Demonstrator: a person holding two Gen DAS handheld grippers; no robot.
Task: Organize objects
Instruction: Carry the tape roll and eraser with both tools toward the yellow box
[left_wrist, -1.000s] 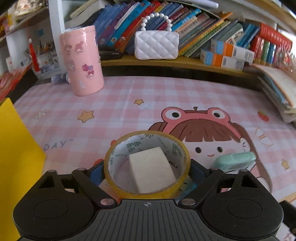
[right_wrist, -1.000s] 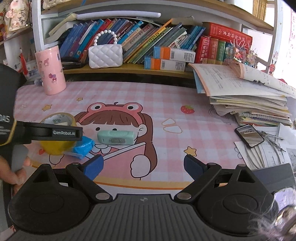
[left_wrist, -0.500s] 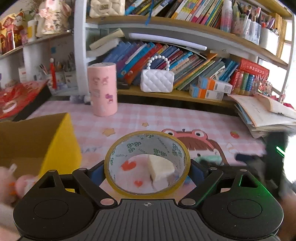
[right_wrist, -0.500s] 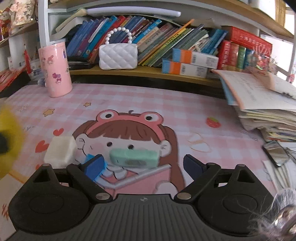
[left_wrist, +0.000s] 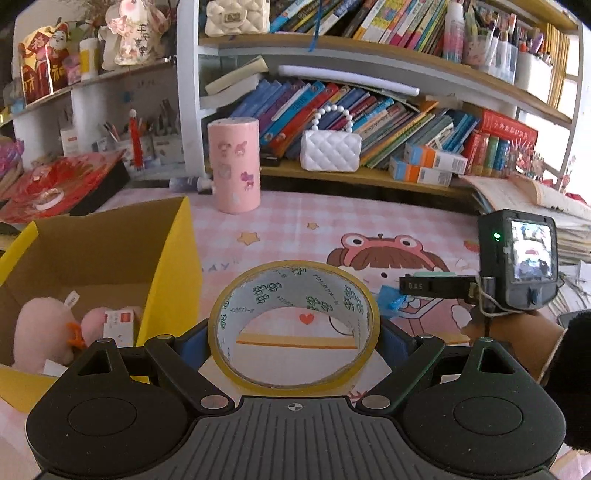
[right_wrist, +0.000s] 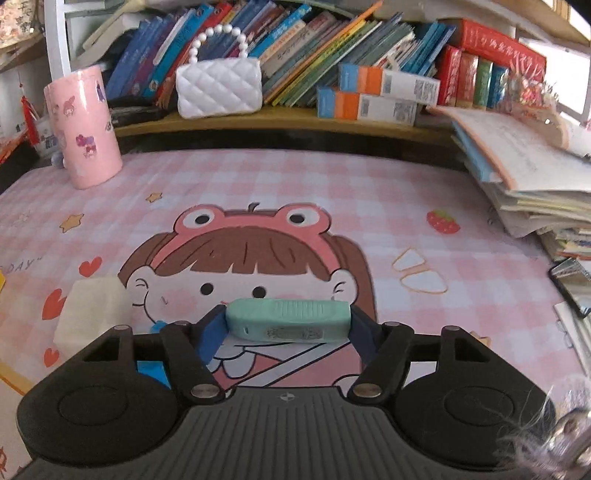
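Left wrist view: left gripper (left_wrist: 293, 334) is clamped on the tape (left_wrist: 293, 325), box (left_wrist: 110, 251) to its left; release over box next; right gripper (right_wrist: 286, 326), jaws just closing, brackets the green case (right_wrist: 288, 319) on the surface (right_wrist: 406, 192).

The yellow-edged roll of glossy clear tape (left_wrist: 293, 325) has a printed paper core. The open yellow cardboard box (left_wrist: 166, 258) looks matt, the pink plush toy (left_wrist: 40, 332) inside it fuzzy. The mint-green plastic case (right_wrist: 288, 319) is ribbed and matt.
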